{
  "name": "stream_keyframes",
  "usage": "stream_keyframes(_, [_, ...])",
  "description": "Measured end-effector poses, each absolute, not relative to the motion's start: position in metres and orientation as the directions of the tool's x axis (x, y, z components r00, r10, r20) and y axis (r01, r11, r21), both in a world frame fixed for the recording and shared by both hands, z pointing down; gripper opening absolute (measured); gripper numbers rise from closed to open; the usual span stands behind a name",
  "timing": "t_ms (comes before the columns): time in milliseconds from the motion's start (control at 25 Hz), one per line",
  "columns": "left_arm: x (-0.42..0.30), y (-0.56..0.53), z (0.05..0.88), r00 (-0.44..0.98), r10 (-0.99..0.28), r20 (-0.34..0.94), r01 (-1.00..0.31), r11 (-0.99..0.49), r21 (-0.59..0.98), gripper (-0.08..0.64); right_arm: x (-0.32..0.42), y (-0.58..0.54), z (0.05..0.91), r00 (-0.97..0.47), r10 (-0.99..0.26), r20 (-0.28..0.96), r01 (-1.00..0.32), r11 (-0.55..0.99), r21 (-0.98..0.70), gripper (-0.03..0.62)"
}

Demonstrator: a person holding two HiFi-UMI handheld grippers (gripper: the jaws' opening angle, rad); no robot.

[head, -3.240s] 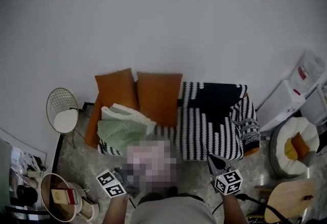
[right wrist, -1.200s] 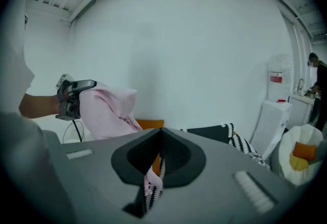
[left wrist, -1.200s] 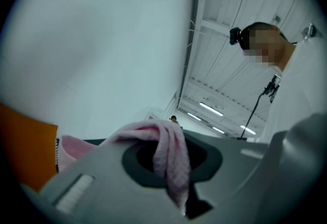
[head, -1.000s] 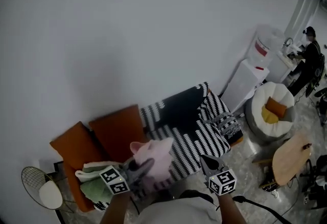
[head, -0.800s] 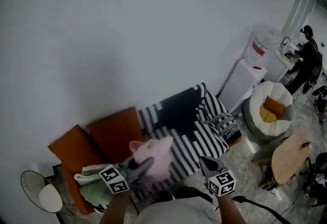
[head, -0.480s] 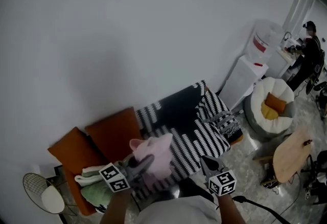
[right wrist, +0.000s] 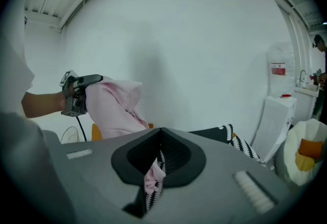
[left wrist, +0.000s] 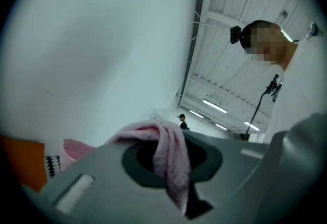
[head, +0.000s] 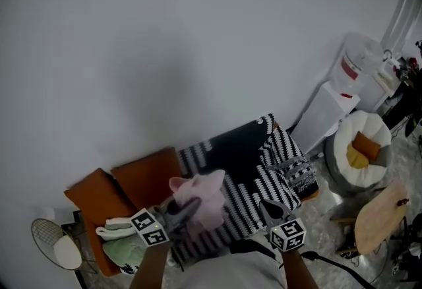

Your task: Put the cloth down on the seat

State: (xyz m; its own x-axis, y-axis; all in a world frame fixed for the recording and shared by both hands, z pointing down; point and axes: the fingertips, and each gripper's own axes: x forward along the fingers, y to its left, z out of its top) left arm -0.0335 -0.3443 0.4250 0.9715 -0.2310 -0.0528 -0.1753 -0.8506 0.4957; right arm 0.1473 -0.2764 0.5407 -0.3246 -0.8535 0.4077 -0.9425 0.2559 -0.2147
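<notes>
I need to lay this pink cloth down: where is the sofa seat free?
Free: the striped throw between the orange cushions and its bunched right end. Crowded: the left end, where folded green cloths lie.

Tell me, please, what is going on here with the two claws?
A person holds a claw in each hand, facing a sofa. The left claw is shut on a pink cloth, held up in the air in front of the sofa's striped throw. The right claw is shut and holds nothing. The cloth is not yet down on the seat.
</notes>
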Motion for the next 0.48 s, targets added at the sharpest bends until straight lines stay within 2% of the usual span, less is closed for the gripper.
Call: stream_keyframes(480, [0.029, -0.406, 0.456, 0.958, -0.288, 0.015, -0.256, -0.828, 0.499, 0.048, 0.208, -0.346, 0.562, -0.392, -0.812, 0.432, -0.918, 0.316, -0.238, 0.006])
